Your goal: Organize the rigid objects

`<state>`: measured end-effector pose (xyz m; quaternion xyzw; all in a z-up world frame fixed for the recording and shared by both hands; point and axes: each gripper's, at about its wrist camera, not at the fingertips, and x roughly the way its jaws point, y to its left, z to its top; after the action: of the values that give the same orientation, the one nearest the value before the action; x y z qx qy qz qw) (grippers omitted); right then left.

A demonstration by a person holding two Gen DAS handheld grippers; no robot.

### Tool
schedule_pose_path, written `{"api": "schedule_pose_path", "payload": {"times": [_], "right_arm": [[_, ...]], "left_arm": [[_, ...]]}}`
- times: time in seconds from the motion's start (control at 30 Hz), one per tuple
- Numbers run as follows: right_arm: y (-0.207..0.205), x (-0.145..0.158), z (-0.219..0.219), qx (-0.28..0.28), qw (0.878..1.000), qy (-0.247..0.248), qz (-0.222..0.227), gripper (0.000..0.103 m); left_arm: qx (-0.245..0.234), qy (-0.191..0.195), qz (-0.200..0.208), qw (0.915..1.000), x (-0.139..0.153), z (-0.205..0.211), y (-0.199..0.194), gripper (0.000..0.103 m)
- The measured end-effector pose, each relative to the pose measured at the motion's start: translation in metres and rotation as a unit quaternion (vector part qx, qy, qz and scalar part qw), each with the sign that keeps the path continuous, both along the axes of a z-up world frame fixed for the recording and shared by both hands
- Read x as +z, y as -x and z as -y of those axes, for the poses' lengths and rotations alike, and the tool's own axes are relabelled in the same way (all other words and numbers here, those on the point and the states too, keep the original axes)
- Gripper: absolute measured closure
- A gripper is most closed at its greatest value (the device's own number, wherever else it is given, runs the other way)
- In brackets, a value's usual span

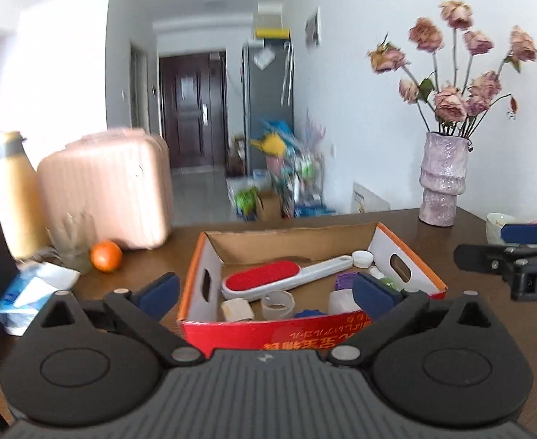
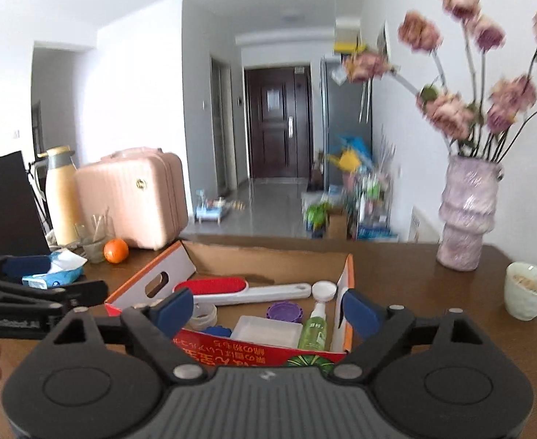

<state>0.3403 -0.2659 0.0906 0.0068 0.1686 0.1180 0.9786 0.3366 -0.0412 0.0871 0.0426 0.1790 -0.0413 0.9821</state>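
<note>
Both claws, left (image 1: 266,291) and right (image 2: 266,309), hover open and empty before the red cardboard box (image 1: 305,336) where small rigid items are gathered on the brown wooden surface (image 1: 469,311).

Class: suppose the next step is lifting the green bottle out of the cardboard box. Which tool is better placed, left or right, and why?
Right, probably. The right tool is open and the green bottle lies just ahead near its right finger. From the left tool, also open, the bottle is mostly hidden.

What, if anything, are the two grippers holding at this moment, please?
Nothing. The left gripper and the right gripper are both open and empty, before the red cardboard box of small items.
</note>
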Motion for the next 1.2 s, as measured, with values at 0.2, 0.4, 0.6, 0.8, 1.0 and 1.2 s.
{"api": "schedule_pose_path", "payload": {"times": [0.2, 0.4, 0.6, 0.8, 1.0, 1.2], "right_arm": [[0.036, -0.009, 0.001, -0.007, 1.0, -0.009, 0.001, 0.012], [0.078, -0.011, -0.001, -0.008, 1.0, -0.008, 0.006, 0.008], [0.136, -0.012, 0.003, 0.017, 0.999, -0.013, 0.029, 0.005], [0.176, -0.028, 0.008, 0.021, 0.999, -0.021, 0.028, 0.0], [0.203, -0.056, 0.014, 0.005, 1.0, -0.012, 0.005, 0.0], [0.19, -0.074, 0.021, -0.015, 0.999, -0.007, -0.035, 0.0]], "left_arm": [[0.005, -0.003, 0.011, 0.9999, -0.008, -0.002, 0.041, 0.0], [0.008, 0.0, 0.028, 0.9996, -0.005, -0.009, 0.082, 0.0], [0.003, 0.006, 0.056, 0.9984, -0.007, -0.017, 0.138, 0.0], [-0.001, -0.012, 0.053, 0.9985, -0.026, -0.022, 0.179, 0.0], [0.003, -0.008, 0.035, 0.9993, -0.045, -0.038, 0.209, 0.0], [0.016, 0.0, -0.002, 0.9999, -0.054, -0.047, 0.192, 0.0]]}}
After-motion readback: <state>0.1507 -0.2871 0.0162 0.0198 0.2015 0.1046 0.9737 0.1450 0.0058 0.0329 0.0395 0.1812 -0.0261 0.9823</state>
